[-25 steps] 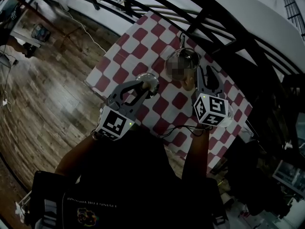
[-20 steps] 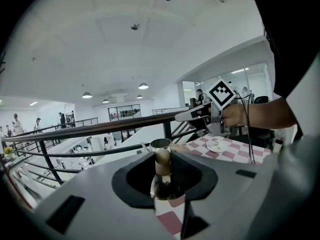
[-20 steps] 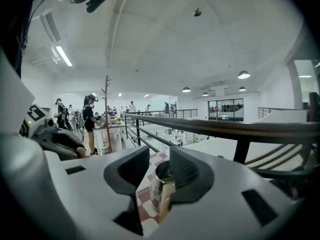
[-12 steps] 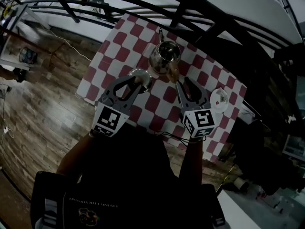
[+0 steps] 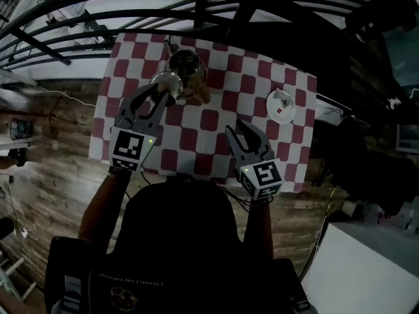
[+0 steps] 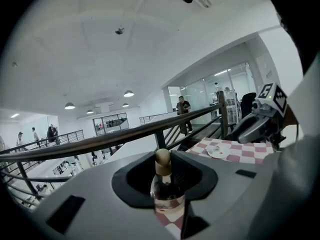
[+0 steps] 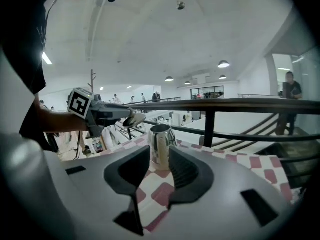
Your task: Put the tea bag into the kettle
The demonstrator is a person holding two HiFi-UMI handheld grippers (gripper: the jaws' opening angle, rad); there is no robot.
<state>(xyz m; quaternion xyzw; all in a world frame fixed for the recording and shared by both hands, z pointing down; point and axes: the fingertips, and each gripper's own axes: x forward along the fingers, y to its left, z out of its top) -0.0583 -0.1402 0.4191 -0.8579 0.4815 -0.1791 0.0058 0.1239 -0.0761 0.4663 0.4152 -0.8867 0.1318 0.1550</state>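
The steel kettle point(image 5: 186, 65) stands open-topped at the far side of the checked table point(image 5: 216, 120); the right gripper view shows the kettle point(image 7: 160, 143) straight ahead. My left gripper point(image 5: 163, 91) is shut on the kettle's lid point(image 5: 167, 82), holding it just left of the kettle; the lid's wooden knob point(image 6: 162, 158) shows between its jaws. My right gripper point(image 5: 241, 131) hangs open over the table's near middle, its jaws having just closed a little with nothing between them. A white saucer point(image 5: 281, 105) with a small pale thing on it lies to the right.
A dark metal railing point(image 5: 216, 8) runs along the table's far edge. Wooden floor point(image 5: 52, 175) lies to the left and below the near edge. A cable trails at the near table edge, by my right hand.
My right gripper has drawn back from the kettle toward the table's near side. The left gripper still holds the lid beside the kettle. The head view has swung, so the table sits squarer.
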